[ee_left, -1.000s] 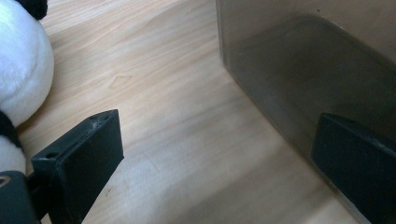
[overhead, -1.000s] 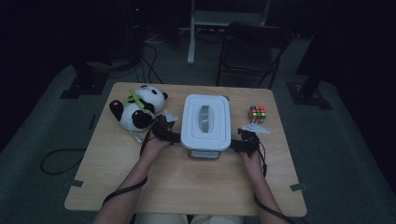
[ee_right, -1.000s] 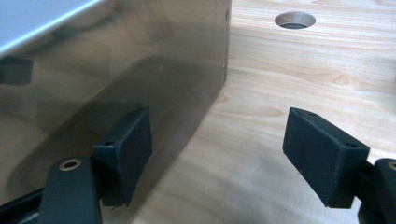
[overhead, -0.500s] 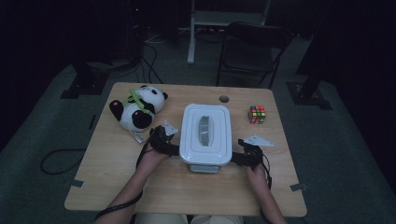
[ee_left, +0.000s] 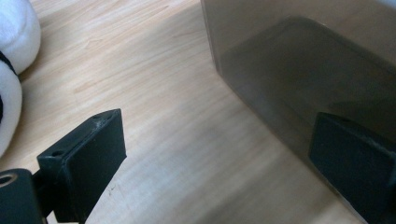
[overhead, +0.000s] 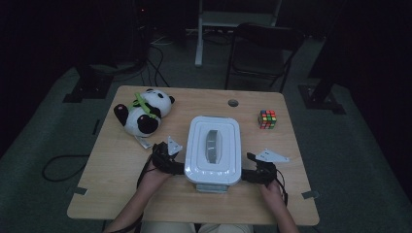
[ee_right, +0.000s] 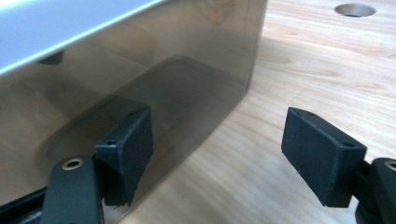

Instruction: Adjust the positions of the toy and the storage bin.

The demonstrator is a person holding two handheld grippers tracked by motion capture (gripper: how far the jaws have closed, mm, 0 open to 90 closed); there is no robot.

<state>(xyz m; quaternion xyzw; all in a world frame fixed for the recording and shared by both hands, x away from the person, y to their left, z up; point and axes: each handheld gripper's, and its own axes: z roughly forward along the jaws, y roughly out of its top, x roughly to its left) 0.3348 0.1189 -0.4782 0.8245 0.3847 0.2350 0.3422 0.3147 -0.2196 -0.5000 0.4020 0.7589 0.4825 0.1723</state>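
- container [overhead: 214, 150] with its white lid sits at the centre of the wooden table [overhead: 111, 179], long side running from twelve to six o'clock in the high view; a grey handle is set into the middle of the lid.
- left gripper [overhead: 176, 167] lies at the container's nine o'clock side, near its lower corner, pointing toward three o'clock; the person's left hand [overhead: 154, 175] holds it from behind.
- seen along the left gripper [ee_left: 224, 163], its jaws stand wide apart: one black jaw over bare wood at seven o'clock of that picture, the other at four o'clock against the container's smoky side wall [ee_left: 299, 70]. whether that pad presses the wall i cannot tell; nothing is pinched between the two.
- right gripper [overhead: 248, 175] lies at the container's three o'clock side, also near the lower corner, pointing toward nine o'clock, with the right hand [overhead: 272, 191] behind it.
- in the right gripper view the right gripper [ee_right: 224, 158] is spread wide too: one jaw just in front of the translucent wall [ee_right: 140, 79], the other over open wood at four o'clock. it grips nothing.
- panda plush [overhead: 143, 114] rests at ten o'clock from the container, well apart from it.
- colour cube [overhead: 267, 119] stands at two o'clock from the container.
- round hole [overhead: 233, 103] in the tabletop lies at twelve o'clock, beyond the lid.
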